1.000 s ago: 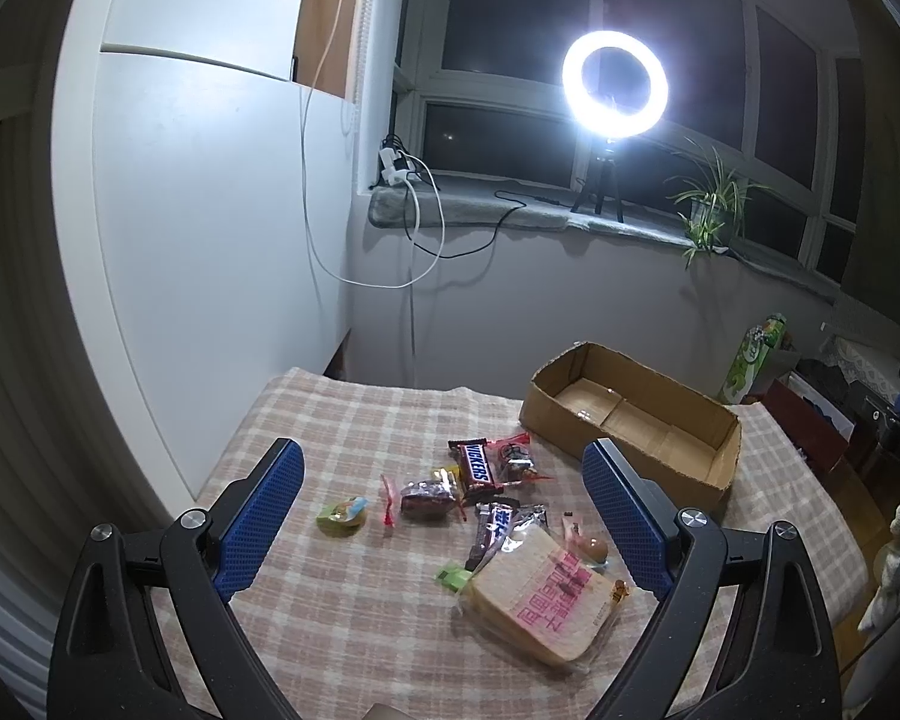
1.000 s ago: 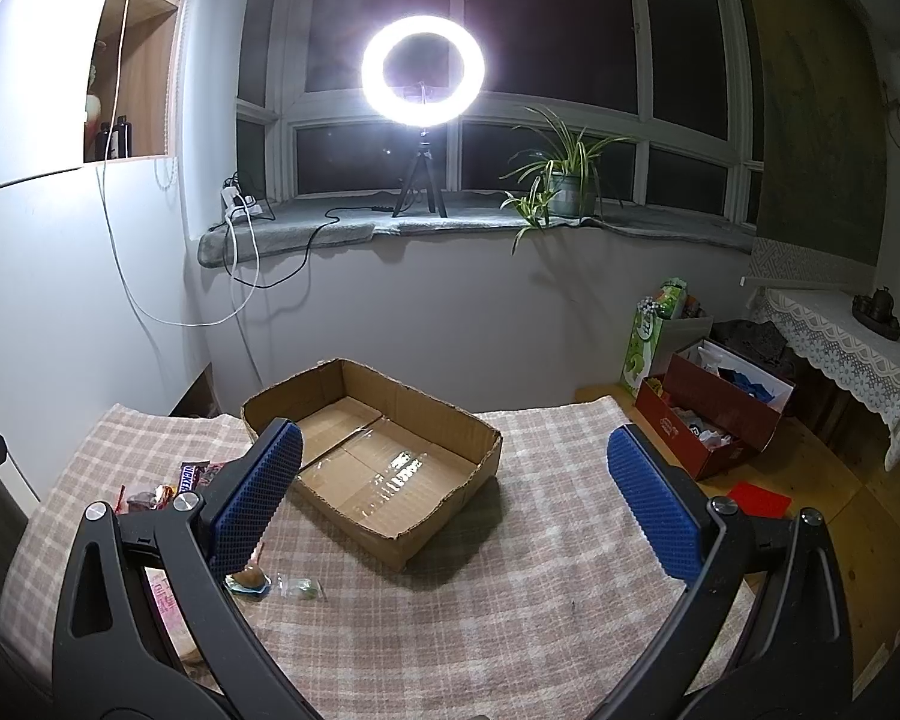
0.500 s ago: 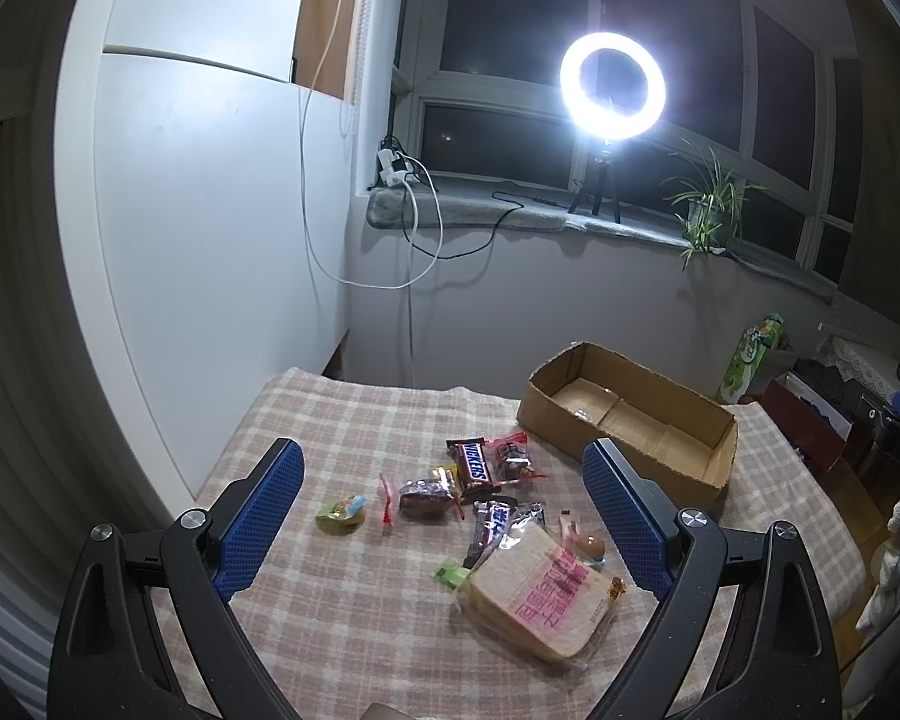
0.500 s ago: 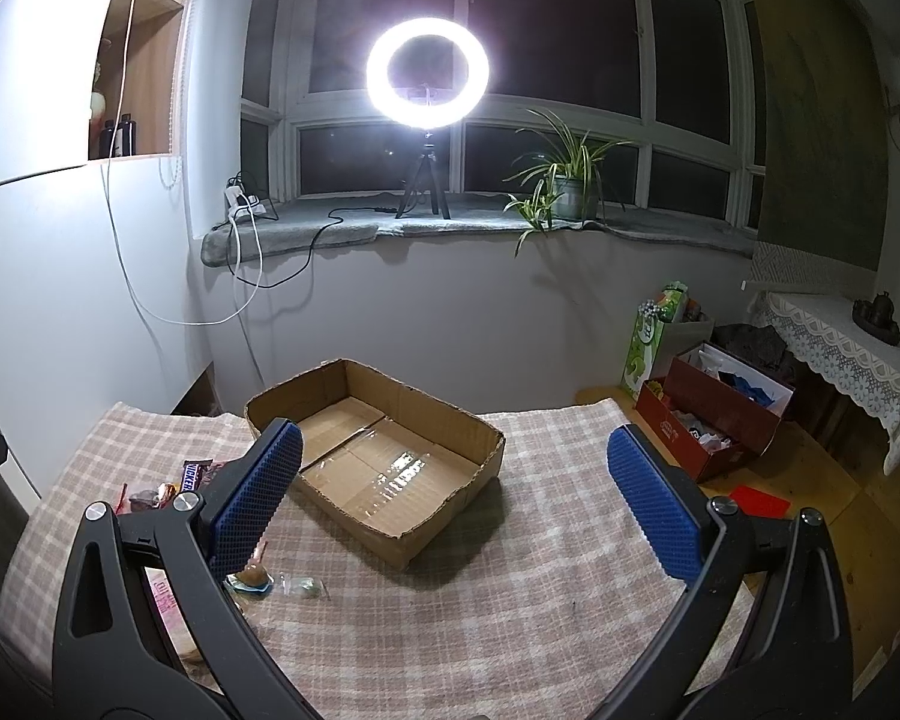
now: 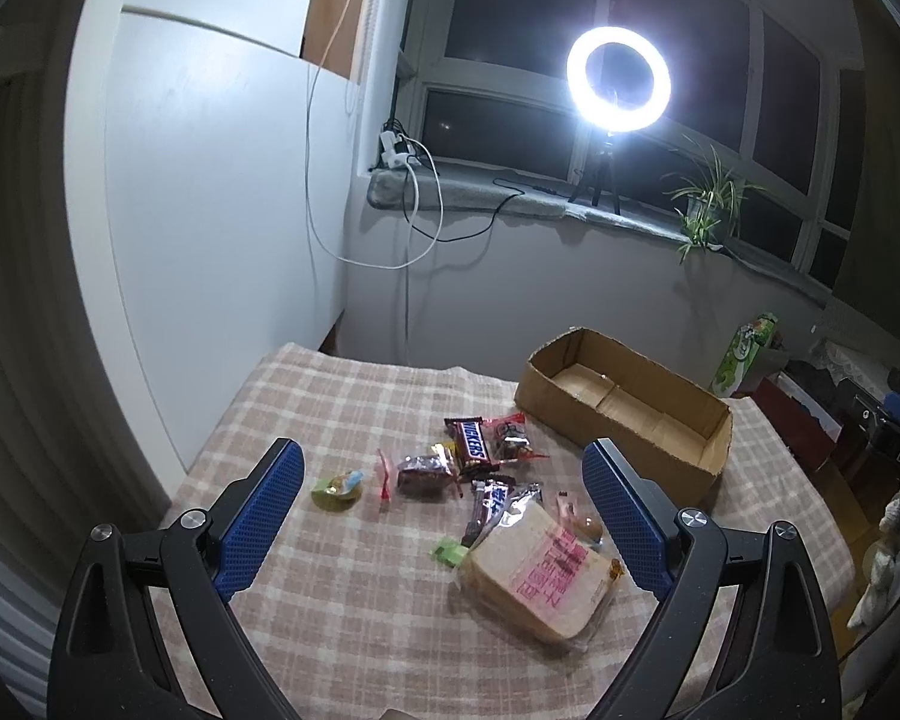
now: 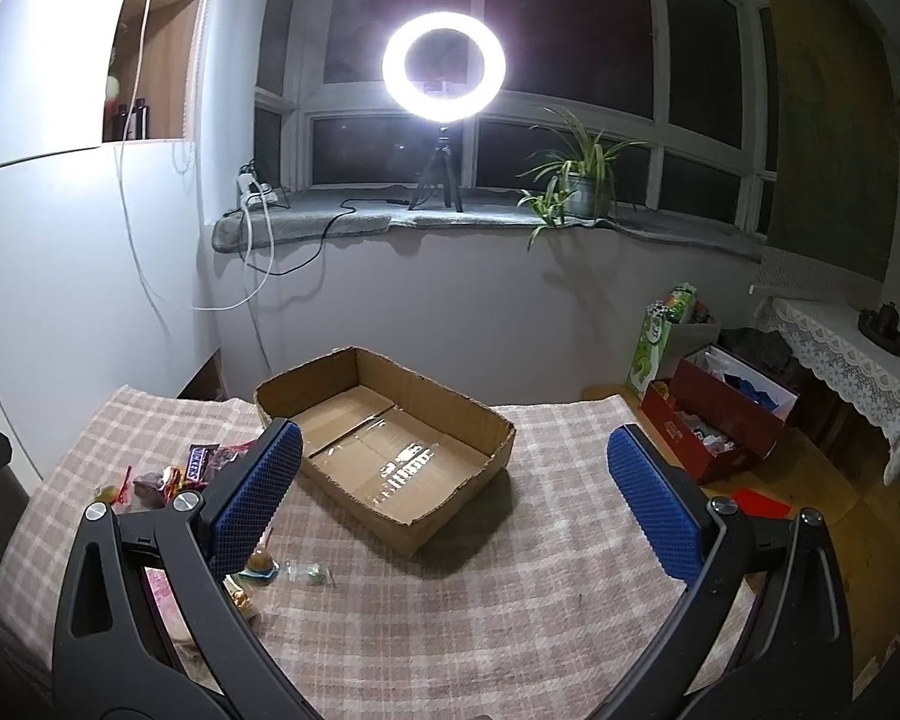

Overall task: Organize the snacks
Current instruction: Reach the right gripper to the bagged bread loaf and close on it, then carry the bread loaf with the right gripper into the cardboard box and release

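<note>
Snacks lie in a loose pile on the checked tablecloth (image 5: 330, 396): a Snickers bar (image 5: 473, 440), a dark wrapped cake (image 5: 424, 472), a bagged bread slice with pink print (image 5: 537, 575), a silver-blue bar (image 5: 493, 501) and a small green jelly cup (image 5: 336, 489). An empty cardboard box (image 5: 627, 402) stands at the back right; it also shows in the right wrist view (image 6: 390, 444). My left gripper (image 5: 441, 486) is open above the pile. My right gripper (image 6: 453, 471) is open and empty in front of the box.
A ring light (image 6: 444, 75) on a tripod and a potted plant (image 6: 579, 180) stand on the windowsill. A white cabinet (image 5: 210, 228) stands left of the table. A red box (image 6: 720, 420) and a green bag (image 6: 654, 342) sit on the floor at the right.
Both grippers have drifted only slightly; the views shift a little. Nothing was taken hold of or moved.
</note>
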### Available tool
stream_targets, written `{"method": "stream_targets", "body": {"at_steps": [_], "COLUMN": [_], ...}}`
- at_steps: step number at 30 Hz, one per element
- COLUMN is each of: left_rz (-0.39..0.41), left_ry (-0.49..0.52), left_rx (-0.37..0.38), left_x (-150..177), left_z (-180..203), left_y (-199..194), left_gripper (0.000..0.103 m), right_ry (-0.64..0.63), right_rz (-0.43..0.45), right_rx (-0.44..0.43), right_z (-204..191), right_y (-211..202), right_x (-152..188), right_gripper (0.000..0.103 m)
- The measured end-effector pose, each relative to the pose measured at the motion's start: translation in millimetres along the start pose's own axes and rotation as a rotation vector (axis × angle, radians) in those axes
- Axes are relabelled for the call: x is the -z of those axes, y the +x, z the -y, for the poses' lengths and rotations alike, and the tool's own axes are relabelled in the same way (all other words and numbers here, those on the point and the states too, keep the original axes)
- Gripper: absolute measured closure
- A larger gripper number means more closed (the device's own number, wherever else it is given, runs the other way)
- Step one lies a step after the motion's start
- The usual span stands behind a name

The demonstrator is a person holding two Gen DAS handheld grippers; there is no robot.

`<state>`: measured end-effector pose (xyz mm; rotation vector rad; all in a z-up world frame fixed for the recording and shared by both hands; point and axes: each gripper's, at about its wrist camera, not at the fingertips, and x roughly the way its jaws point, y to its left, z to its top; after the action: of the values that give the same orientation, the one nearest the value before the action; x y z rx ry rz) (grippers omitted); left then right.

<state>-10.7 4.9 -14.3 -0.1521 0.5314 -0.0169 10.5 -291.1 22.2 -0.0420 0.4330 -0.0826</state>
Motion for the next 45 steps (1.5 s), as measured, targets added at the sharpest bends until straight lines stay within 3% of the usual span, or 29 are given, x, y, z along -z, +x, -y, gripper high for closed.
{"method": "stream_targets", "body": {"at_steps": [5, 12, 18, 23, 26, 28, 31, 36, 39, 45], "left_rz": [-0.032, -0.113, -0.253, -0.374, -0.414, -0.437, -0.47, -0.484, -0.492, -0.504], "left_ry": [-0.038, -0.08, -0.157, -0.229, -0.238, -0.253, -0.284, -0.284, -0.285, -0.278], "left_rx": [0.033, 0.107, 0.206, 0.282, 0.292, 0.305, 0.335, 0.334, 0.331, 0.328], "left_x": [5.9, 18.0, 38.6, 61.4, 72.8, 78.8, 84.8, 87.5, 87.5, 90.9], "left_z": [-11.1, -15.4, -12.5, -10.1, -6.0, -4.8, -3.9, 1.5, 3.7, 6.3], "left_y": [5.2, 22.9, 49.4, 67.8, 73.2, 77.5, 85.1, 93.1, 96.9, 103.2], "left_gripper": [0.009, 0.011, 0.025, 0.037, 0.039, 0.042, 0.049, 0.049, 0.054, 0.057], "right_ry": [-0.028, 0.018, 0.021, 0.035, -0.017, -0.035, -0.041, -0.048, -0.046, -0.065], "right_rz": [-0.041, -0.257, -0.441, -0.579, -0.639, -0.682, -0.729, -0.78, -0.819, -0.851], "right_rx": [-0.109, -0.393, -0.587, -0.738, -0.78, -0.801, -0.825, -0.858, -0.886, -0.902], "right_z": [-1.5, -0.5, -25.7, -48.4, -68.5, -79.4, -89.7, -104.3, -111.7, -121.6], "right_y": [5.7, 52.4, 92.4, 119.6, 130.2, 137.4, 149.6, 165.9, 172.1, 175.2], "right_x": [1.7, 17.6, 40.8, 51.9, 58.3, 60.6, 63.1, 66.5, 71.9, 81.3], "right_gripper": [0.0, 0.0, 0.0, 0.016, 0.026, 0.037, 0.041, 0.045, 0.054, 0.055]}}
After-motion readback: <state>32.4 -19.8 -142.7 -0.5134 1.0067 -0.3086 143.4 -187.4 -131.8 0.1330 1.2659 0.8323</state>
